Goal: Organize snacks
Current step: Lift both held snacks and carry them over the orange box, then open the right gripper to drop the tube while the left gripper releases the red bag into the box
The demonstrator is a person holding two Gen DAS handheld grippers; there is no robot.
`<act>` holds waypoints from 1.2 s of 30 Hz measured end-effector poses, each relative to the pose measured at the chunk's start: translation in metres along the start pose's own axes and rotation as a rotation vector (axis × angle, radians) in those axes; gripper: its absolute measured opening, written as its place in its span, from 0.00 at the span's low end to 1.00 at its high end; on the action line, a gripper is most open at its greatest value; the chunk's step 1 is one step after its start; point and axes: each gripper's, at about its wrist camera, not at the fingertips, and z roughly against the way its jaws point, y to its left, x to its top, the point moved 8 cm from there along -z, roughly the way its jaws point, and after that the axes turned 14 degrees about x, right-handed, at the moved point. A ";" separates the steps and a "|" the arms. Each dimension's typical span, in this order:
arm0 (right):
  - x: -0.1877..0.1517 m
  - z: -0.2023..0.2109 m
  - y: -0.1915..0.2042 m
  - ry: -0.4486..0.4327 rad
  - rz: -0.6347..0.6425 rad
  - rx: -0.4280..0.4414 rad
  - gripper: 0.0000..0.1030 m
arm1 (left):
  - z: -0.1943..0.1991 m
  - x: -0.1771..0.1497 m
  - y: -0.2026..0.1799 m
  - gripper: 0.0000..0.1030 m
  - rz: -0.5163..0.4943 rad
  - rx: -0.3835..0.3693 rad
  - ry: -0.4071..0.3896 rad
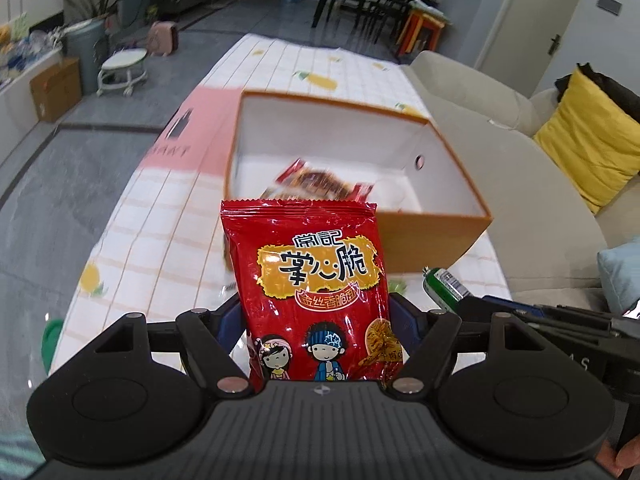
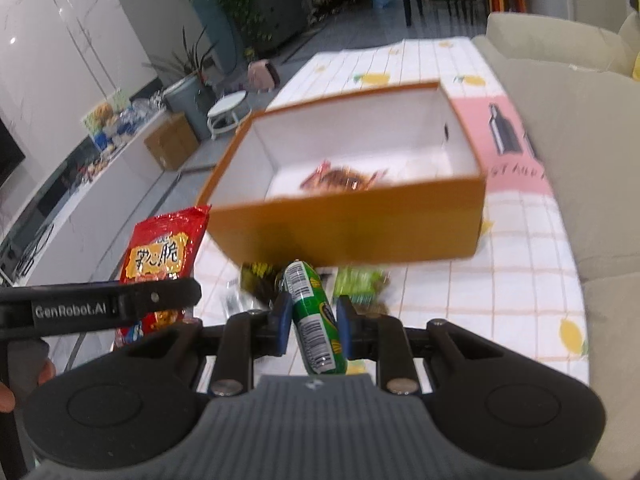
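Left wrist view: the left gripper (image 1: 316, 316) has its blue fingers (image 1: 228, 322) set wide and clamped on the sides of a red snack bag (image 1: 316, 292), which stands upright between them, printed face to the camera. Beyond the bag, at about 12 o'clock, an orange box (image 1: 436, 236) with white inner walls sits open on the checked tablecloth (image 1: 160, 224); a red packet (image 1: 320, 182) lies blurred on its floor near the front wall. A pink lid (image 1: 192, 136) lies flat against the box at about 10 o'clock. At 3 o'clock the green end of a tube-shaped snack (image 1: 444, 284) shows beside the other gripper's dark body.

Right wrist view: the right gripper (image 2: 312, 320) has its blue fingers (image 2: 282, 320) drawn close together and clamped on the green tube-shaped snack (image 2: 314, 316), which runs lengthwise between them, tilted slightly, barcode upward. The orange box (image 2: 352, 228) is at 12 o'clock with the red packet (image 2: 340, 180) inside. At 9 o'clock the red snack bag (image 2: 160, 256) shows behind the left gripper's black arm. More wrappers (image 2: 360, 284) lie blurred on the tablecloth (image 2: 500, 288), just below the box front.
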 end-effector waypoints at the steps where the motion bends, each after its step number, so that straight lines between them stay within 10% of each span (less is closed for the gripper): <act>1: 0.005 0.002 0.000 -0.011 0.001 -0.002 0.20 | 0.002 0.006 -0.003 0.82 -0.008 -0.004 -0.012; 16: 0.098 -0.004 -0.012 -0.093 0.079 -0.057 0.20 | -0.008 0.087 -0.042 0.82 -0.132 -0.023 -0.099; 36: 0.124 -0.114 -0.064 0.159 0.219 -0.255 0.19 | -0.118 0.112 -0.051 0.81 -0.274 0.088 0.079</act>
